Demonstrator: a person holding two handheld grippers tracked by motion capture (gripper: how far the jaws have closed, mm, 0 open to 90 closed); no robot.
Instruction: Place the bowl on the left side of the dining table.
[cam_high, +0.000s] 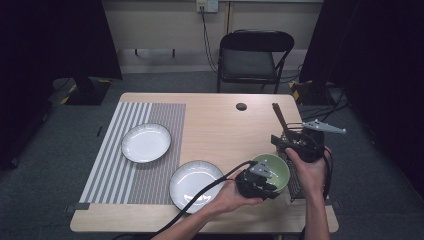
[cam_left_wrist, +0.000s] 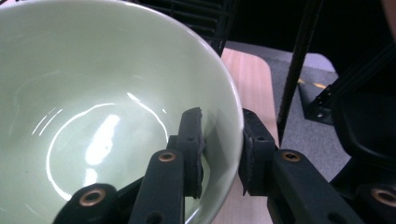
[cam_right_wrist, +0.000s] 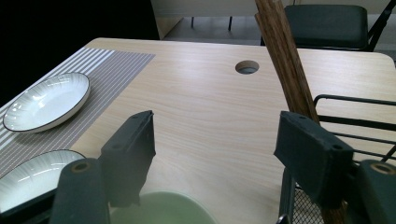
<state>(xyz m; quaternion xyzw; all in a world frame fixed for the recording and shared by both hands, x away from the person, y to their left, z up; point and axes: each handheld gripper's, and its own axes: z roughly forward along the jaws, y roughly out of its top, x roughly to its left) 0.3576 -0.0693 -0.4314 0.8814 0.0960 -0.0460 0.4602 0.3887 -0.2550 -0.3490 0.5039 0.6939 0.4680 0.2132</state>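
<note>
grasping is the step in hand: left gripper (cam_left_wrist: 219, 154) has its jaws straddling the rim of the green bowl (cam_high: 272, 171), one pad inside, one outside, clamped on the wall beside the wire rack (cam_high: 295, 181). right gripper (cam_right_wrist: 224, 154) hangs open, holding nothing. next, i judge, comes a lift clear of the rack and wooden sticks (cam_right_wrist: 282, 60), toward the striped mat (cam_high: 115, 160), past two white plates (cam_high: 196, 184).

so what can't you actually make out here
- High view: the left tongs on the green bowl; the hand and gripper body cover the rim, so the grip is hidden there.
- Left gripper view: the green bowl is cut off by the left and bottom edges; its underside is unseen.
- Right gripper view: the wire rack runs off the right edge; its contents are hidden beyond the wooden sticks.
</note>
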